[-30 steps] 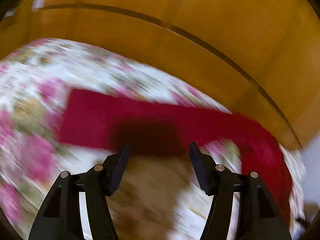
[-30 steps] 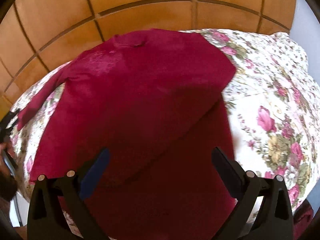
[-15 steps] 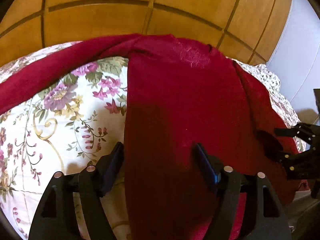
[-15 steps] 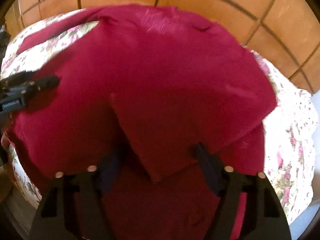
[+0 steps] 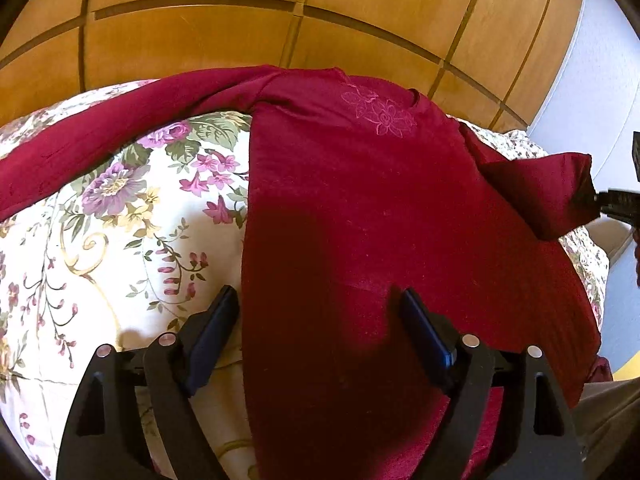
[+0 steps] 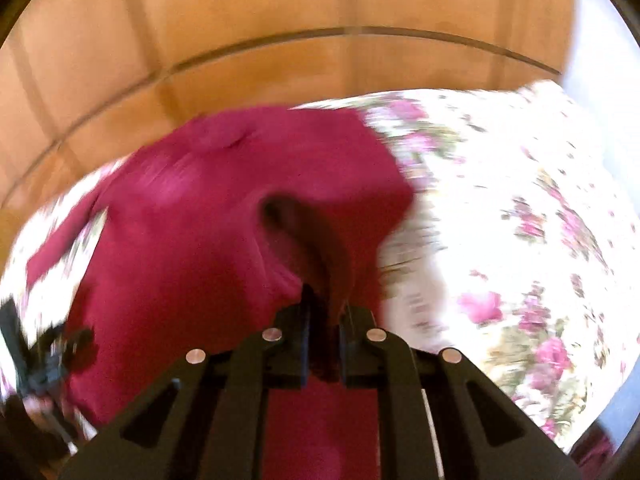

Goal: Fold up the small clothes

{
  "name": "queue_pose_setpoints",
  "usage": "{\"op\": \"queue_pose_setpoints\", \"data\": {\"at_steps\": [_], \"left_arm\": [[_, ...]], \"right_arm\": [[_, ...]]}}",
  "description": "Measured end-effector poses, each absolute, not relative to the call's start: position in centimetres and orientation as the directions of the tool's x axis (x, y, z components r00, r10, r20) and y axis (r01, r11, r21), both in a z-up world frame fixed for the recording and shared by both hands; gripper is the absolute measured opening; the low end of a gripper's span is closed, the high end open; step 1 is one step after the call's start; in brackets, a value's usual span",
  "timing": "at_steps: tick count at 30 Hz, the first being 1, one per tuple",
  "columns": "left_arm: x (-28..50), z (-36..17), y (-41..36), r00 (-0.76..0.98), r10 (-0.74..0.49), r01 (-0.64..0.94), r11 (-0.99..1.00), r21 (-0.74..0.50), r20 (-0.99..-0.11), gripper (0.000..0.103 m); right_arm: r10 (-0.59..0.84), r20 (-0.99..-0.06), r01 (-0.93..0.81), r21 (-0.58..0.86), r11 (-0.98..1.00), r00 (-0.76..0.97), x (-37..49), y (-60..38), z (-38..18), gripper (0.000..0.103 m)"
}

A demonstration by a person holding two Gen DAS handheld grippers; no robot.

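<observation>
Dark-red long-sleeved knit top (image 5: 360, 208) lies spread on the floral bedspread (image 5: 120, 220). Nearest, left gripper (image 5: 316, 320) has just been opening, jaws wide over the top's left edge, gripping nothing. Right gripper (image 6: 324, 312) has just closed, pinching a lifted fold, apparently the right sleeve; blur hinders. Farther off, left sleeve (image 5: 100, 128) trails unfolded. Folding barely begun.
</observation>
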State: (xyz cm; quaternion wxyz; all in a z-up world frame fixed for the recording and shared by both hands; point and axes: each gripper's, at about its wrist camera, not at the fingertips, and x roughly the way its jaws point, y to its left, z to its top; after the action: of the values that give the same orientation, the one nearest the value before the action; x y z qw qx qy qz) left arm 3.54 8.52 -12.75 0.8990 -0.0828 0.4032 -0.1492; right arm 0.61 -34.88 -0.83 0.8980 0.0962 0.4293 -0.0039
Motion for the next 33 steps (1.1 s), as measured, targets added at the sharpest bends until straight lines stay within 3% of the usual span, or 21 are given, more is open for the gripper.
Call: {"op": "queue_pose_setpoints", "data": {"at_steps": [12, 14, 15, 16, 17, 22, 23, 25, 27, 29, 33], "left_arm": [[3.9, -13.0, 8.4, 0.626, -0.368, 0.22, 0.929, -0.297, -0.688, 0.089], [3.9, -13.0, 8.6, 0.625, -0.379, 0.223, 0.925, -0.309, -0.682, 0.089], [3.9, -13.0, 8.6, 0.625, -0.383, 0.224, 0.923, -0.314, -0.68, 0.09], [3.9, -13.0, 8.7, 0.625, -0.388, 0.225, 0.92, -0.32, -0.677, 0.09], [3.9, -13.0, 8.7, 0.625, -0.391, 0.226, 0.919, -0.322, -0.676, 0.09], [3.8, -13.0, 9.1, 0.624, -0.406, 0.228, 0.912, -0.341, -0.668, 0.091], [3.8, -13.0, 9.1, 0.624, -0.408, 0.228, 0.911, -0.345, -0.666, 0.091], [3.7, -12.8, 9.5, 0.626, -0.415, 0.221, 0.906, -0.36, -0.66, 0.091], [3.5, -12.5, 9.9, 0.634, -0.413, 0.197, 0.904, -0.38, -0.654, 0.091], [3.1, -12.1, 11.1, 0.648, -0.416, 0.152, 0.891, -0.427, -0.638, 0.088], [2.4, -12.1, 13.1, 0.639, -0.42, 0.063, 0.864, -0.5, -0.644, 0.07]], "right_arm": [[-0.306, -0.787, 0.619, 0.12, 0.776, 0.536, -0.6, -54.0, -2.9, 0.011], [-0.344, -0.808, 0.689, 0.102, 0.718, 0.478, -1.3, -55.9, -4.1, 0.02], [-0.357, -0.817, 0.711, 0.09, 0.698, 0.454, -1.5, -56.3, -4.5, 0.042], [-0.379, -0.824, 0.742, 0.072, 0.667, 0.421, -1.9, -56.7, -4.8, 0.073], [-0.402, -0.824, 0.773, 0.067, 0.631, 0.4, -2.6, -57.0, -4.9, 0.078], [-0.315, -0.828, 0.742, 0.169, 0.648, 0.463, -4.2, -56.3, -3.8, 0.077], [-0.267, -0.822, 0.701, 0.207, 0.682, 0.503, -4.0, -55.0, -3.3, 0.074], [-0.173, -0.814, 0.619, 0.264, 0.74, 0.554, -3.2, -52.7, -2.9, 0.052], [-0.009, -0.8, 0.496, 0.363, 0.789, 0.6, -2.3, -49.8, -2.6, 0.05], [0.155, -0.789, 0.372, 0.441, 0.816, 0.595, -1.8, -46.6, -2.7, 0.049], [0.269, -0.812, 0.233, 0.437, 0.869, 0.519, -1.4, -41.4, -3.3, 0.049]]}}
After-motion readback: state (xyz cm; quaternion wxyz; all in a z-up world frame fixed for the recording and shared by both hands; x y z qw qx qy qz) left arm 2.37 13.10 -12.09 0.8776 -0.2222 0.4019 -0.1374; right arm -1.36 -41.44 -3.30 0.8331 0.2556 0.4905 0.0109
